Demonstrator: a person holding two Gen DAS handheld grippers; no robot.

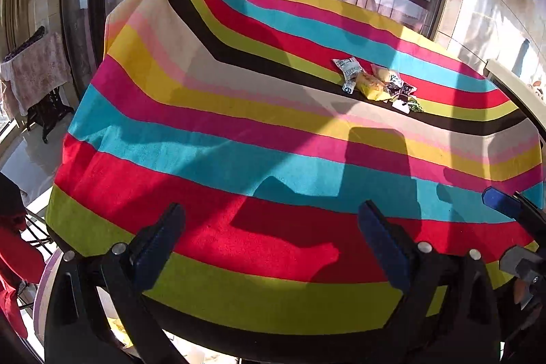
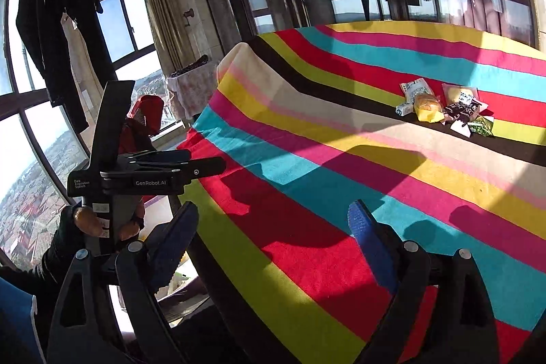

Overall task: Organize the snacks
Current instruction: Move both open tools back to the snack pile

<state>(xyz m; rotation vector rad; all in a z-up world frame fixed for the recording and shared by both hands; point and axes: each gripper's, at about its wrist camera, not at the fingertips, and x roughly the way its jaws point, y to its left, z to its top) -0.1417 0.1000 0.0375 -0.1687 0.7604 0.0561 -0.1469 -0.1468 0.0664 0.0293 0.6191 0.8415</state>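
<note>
Striped cloth (image 1: pixel 239 132) covers the counter; snack packets (image 1: pixel 375 82) lie far off; both hand-held grippers, left (image 1: pixel 273 241) and right (image 2: pixel 276 237), gape empty.

Snack packets (image 1: pixel 378 84) (image 2: pixel 447 110) clustered on striped surface's far side: white, yellow, dark, green wrappers, touching, lying flat.

Snack packets (image 1: pixel 378 82) on striped tablecloth (image 1: pixel 218 139)
</note>
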